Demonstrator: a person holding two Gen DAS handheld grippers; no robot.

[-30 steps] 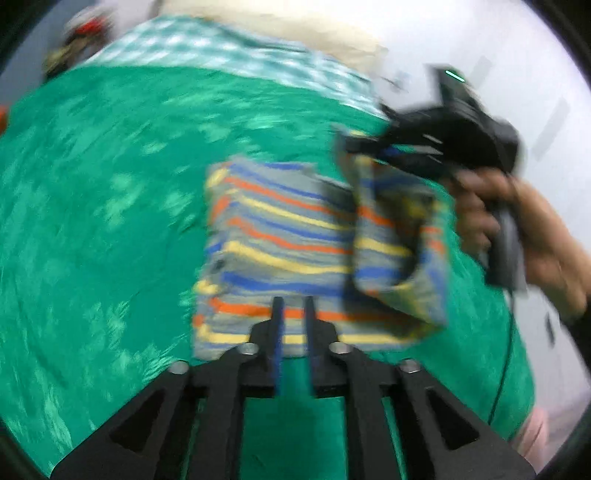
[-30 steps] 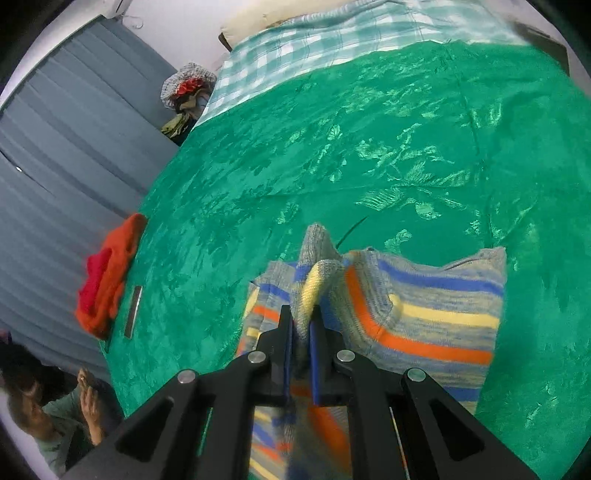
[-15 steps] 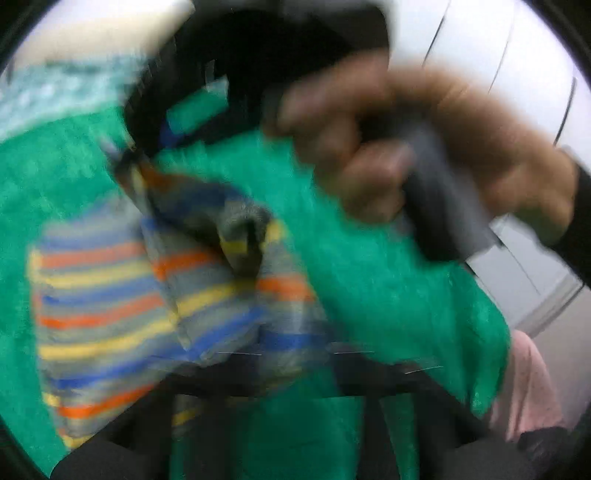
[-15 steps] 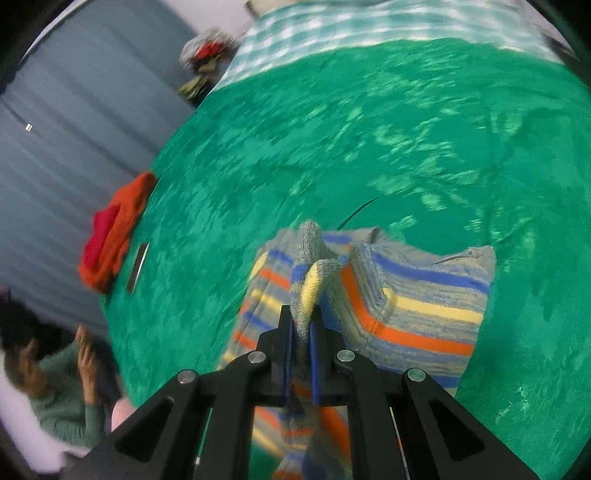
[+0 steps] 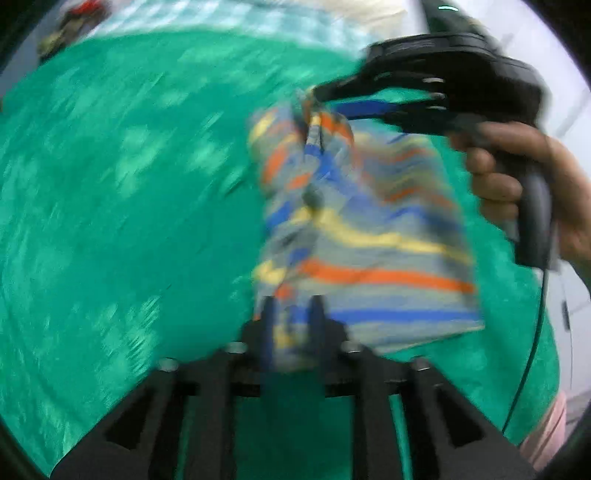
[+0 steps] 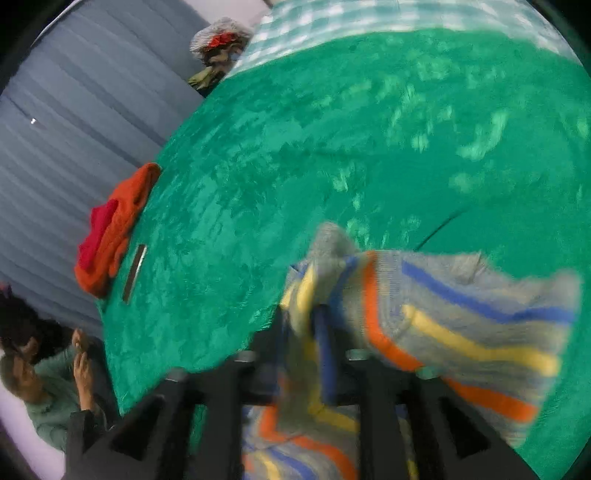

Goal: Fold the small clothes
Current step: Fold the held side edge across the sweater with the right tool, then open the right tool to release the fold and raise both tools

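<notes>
A small grey knit garment [image 5: 369,251] with orange, yellow and blue stripes lies partly folded on the green bedspread [image 5: 129,184]. My left gripper [image 5: 292,308] is at its near edge. Its jaws are opening, with a bunch of the striped cloth loose between them. The right gripper [image 5: 325,101], held by a hand [image 5: 509,184], is at the garment's far edge. In the right wrist view the garment [image 6: 461,325] spreads to the right. My right gripper [image 6: 301,317] is opening too, and a grey and yellow fold still sits between its fingers. Both views are blurred.
Orange and red clothes [image 6: 110,229] lie at the bedspread's left edge beside a flat grey strip [image 6: 135,271]. A seated person [image 6: 44,387] is at lower left before a grey-blue curtain [image 6: 74,129]. A checked sheet [image 6: 351,18] covers the far end. A cable [image 5: 532,350] hangs from the right gripper.
The left gripper came onto the garment's near edge and now has cloth between its jaws. The right gripper's jaws, shut on a pinch of cloth before, now stand apart. The raised flap has dropped lower.
</notes>
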